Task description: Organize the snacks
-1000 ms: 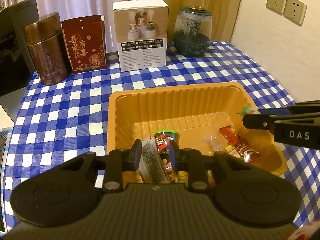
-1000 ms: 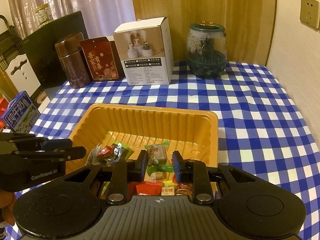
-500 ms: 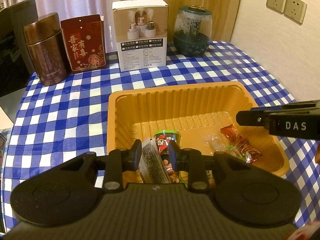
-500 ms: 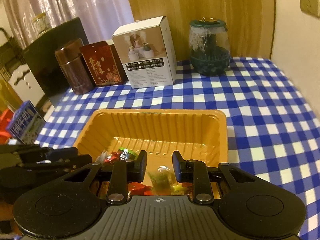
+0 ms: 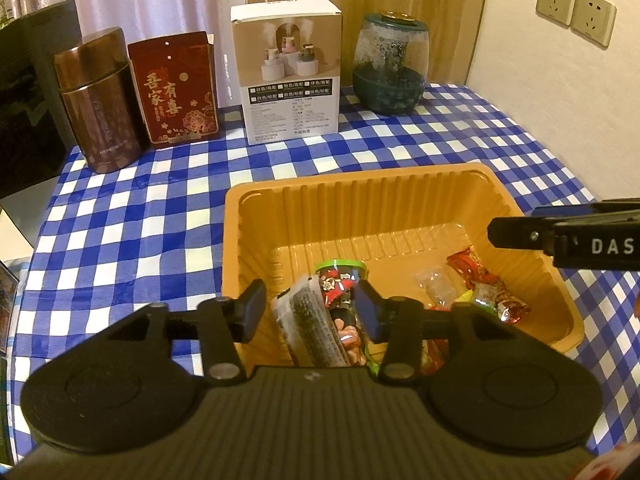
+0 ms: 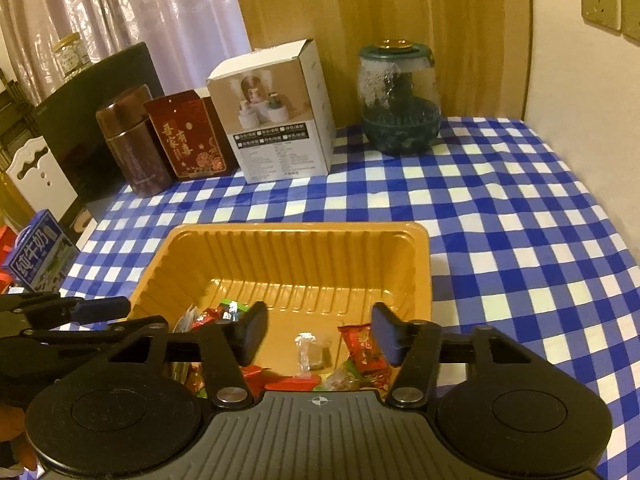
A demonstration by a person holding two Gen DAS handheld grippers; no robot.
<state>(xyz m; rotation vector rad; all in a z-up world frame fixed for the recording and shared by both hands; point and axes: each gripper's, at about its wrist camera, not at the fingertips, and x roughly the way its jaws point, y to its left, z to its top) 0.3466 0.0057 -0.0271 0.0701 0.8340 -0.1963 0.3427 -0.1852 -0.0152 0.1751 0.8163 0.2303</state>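
**Left wrist view: both grippers opening over the snack tray**

Nearest, left gripper (image 5: 310, 312) above the orange tray (image 5: 360, 192), jaws just parted about halfway; dark seaweed packet (image 5: 312, 328) and green-capped snack tube (image 5: 340, 280) lying loose between the fingers, gripped by neither. Right gripper (image 6: 318, 334) likewise just opened to half span, nothing held; clear-wrapped candy (image 6: 308, 350) and red sweet (image 6: 364, 350) resting below on the tray floor. Judged: a release step, snacks dropped into the tray. Next move likely calls for lifting clear and fetching further snacks; none visible on the checked tablecloth (image 6: 500, 208). Farther back: brown canister (image 5: 98, 100), red box (image 5: 174, 92), white carton (image 5: 290, 72), green-based jar (image 5: 390, 70).
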